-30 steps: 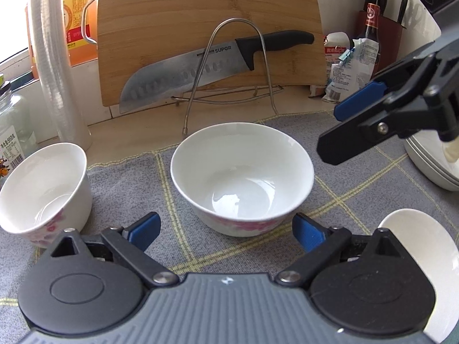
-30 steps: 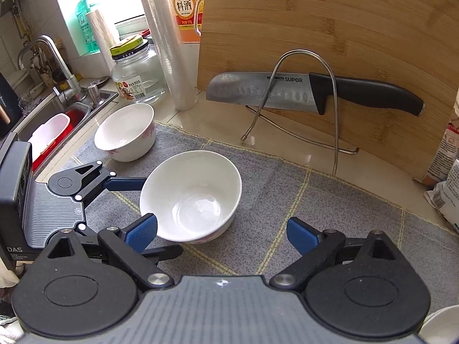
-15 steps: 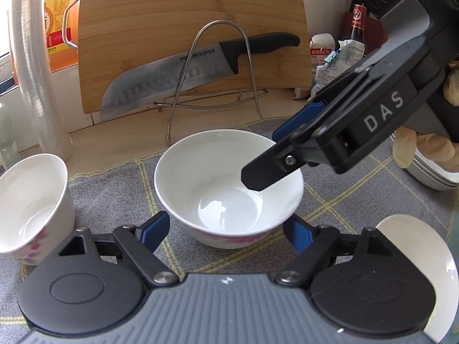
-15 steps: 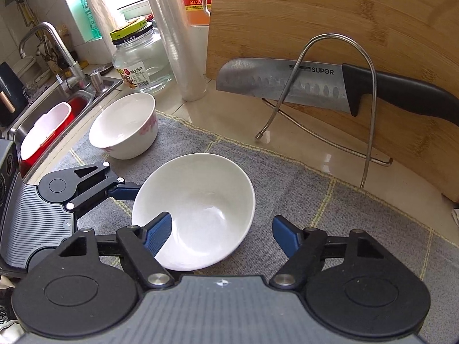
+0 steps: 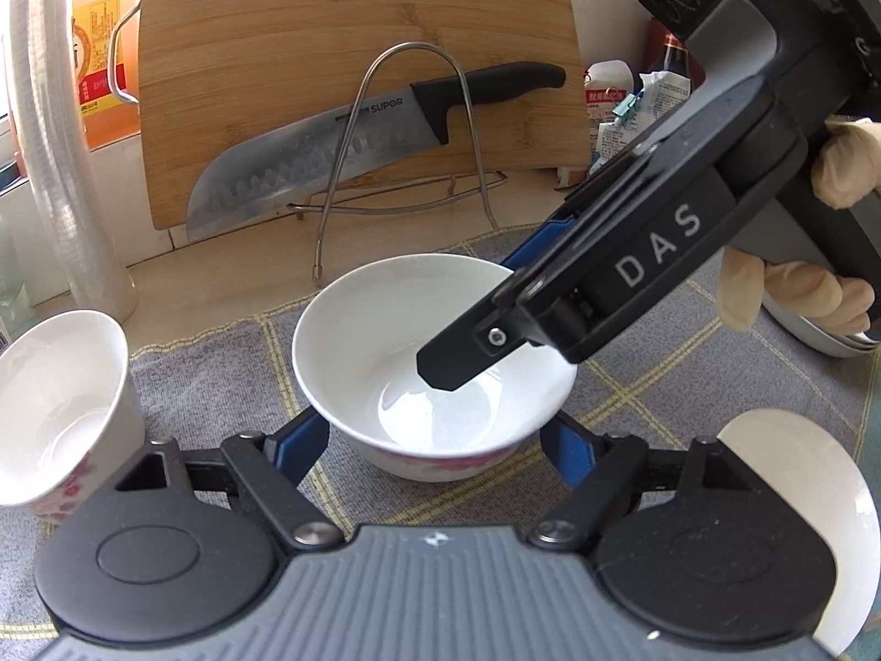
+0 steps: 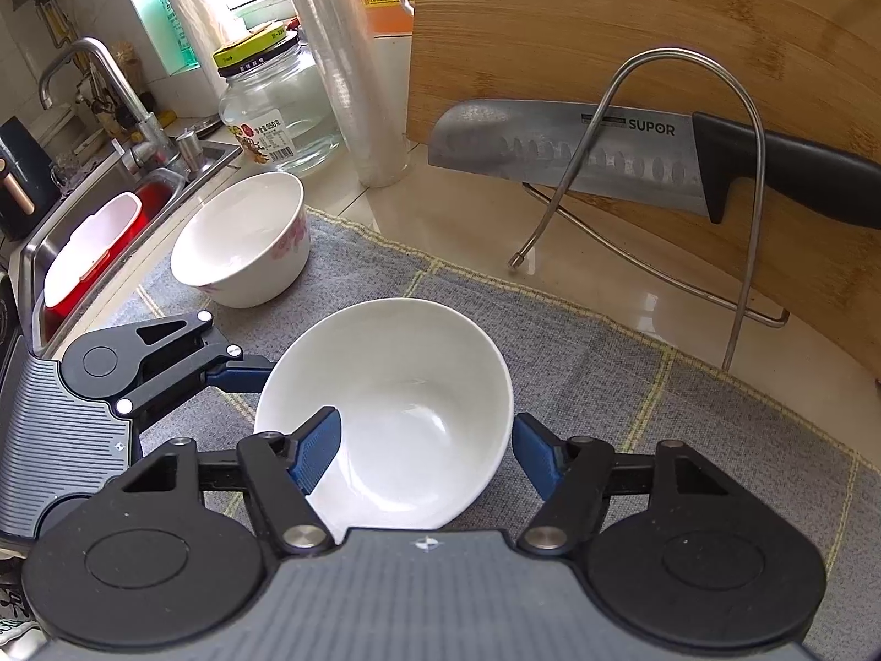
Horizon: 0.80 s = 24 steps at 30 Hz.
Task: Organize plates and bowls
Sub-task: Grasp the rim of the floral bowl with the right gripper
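- Two tongs meet at one white bowl (image 6: 385, 413) on the grey mat (image 6: 633, 385): my right gripper (image 6: 424, 454) has just closed on its wall, one pad inside, one outside.
- My left gripper (image 5: 435, 449), just narrowed, straddles the base; contact unclear.
- Glazed, stiff, chippable, probably slippery: I'd grip the rim squarely.
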{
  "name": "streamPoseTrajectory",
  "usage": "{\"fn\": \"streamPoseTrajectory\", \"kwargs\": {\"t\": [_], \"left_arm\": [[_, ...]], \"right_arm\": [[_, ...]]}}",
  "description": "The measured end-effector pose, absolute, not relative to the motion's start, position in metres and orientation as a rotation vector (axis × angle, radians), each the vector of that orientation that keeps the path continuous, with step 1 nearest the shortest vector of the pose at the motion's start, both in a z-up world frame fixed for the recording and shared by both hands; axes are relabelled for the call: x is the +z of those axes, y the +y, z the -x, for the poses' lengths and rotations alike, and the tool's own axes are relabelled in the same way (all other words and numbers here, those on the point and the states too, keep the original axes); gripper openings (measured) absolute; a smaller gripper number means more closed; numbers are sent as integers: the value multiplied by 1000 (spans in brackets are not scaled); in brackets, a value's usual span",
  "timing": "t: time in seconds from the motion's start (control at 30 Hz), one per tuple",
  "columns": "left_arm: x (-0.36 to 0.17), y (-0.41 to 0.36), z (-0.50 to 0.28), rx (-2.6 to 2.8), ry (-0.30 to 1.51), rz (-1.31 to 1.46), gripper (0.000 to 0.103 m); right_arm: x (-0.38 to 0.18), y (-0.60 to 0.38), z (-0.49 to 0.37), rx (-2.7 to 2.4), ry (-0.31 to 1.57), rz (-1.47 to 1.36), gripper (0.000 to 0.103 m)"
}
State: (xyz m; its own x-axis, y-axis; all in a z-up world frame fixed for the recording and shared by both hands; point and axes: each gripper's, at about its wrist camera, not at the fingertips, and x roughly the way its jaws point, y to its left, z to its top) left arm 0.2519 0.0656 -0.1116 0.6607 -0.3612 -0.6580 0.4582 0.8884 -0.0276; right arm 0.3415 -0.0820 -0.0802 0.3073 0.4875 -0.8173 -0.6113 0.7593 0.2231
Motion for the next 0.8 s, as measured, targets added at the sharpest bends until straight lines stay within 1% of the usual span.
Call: {"fn": "streamPoseTrajectory", "kwargs": {"t": [0.8], "left_arm": [[-107, 69, -250, -479, 711, -156, 83]], "right_arm": [[-83, -78, -344, 745, 1040, 131, 74]]}}
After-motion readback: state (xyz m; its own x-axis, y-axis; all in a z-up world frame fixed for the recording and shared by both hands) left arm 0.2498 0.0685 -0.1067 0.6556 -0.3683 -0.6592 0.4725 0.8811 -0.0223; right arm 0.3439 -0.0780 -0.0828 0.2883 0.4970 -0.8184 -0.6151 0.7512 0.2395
